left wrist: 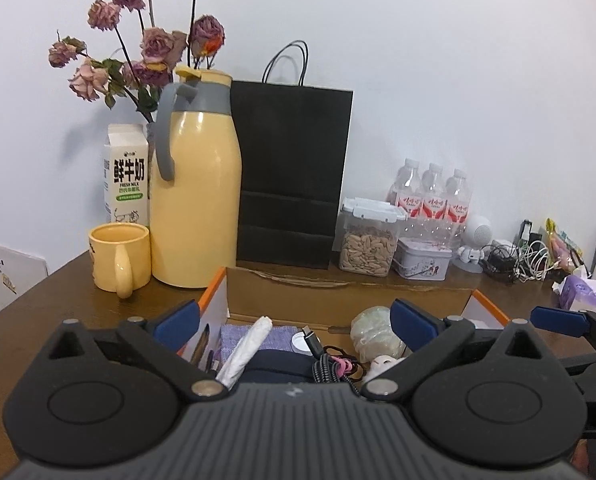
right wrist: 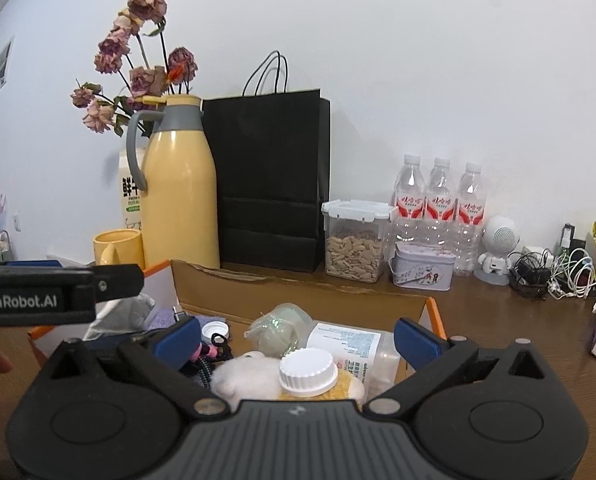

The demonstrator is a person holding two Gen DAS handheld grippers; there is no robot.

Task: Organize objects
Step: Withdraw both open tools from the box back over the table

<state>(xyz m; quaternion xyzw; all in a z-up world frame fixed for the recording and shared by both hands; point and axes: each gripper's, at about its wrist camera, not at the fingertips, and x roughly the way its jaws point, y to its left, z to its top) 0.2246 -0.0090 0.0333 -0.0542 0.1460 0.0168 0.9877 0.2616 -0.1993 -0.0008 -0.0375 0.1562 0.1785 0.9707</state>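
An open cardboard box [left wrist: 338, 296] with orange edges sits on the brown table right in front of both grippers. My left gripper [left wrist: 295, 322] is open above its left half, over a purple cloth [left wrist: 281, 336], a rolled white item [left wrist: 245, 348], a dark pouch and a braided cable [left wrist: 330, 364]. My right gripper [right wrist: 298, 340] is open above the box's [right wrist: 298, 292] right half, over a white plush [right wrist: 241, 376], a white-capped bottle [right wrist: 308, 372], a labelled clear container [right wrist: 350, 344] and a wrapped bundle [right wrist: 281, 324]. Neither gripper holds anything.
Behind the box stand a yellow thermos [left wrist: 195, 184], a yellow mug [left wrist: 119, 258], a milk carton [left wrist: 125, 176], a black paper bag [left wrist: 293, 176], a seed jar [left wrist: 368, 240], a tin [left wrist: 422, 260] and water bottles [left wrist: 432, 196]. Tangled chargers [left wrist: 530, 260] lie at the right.
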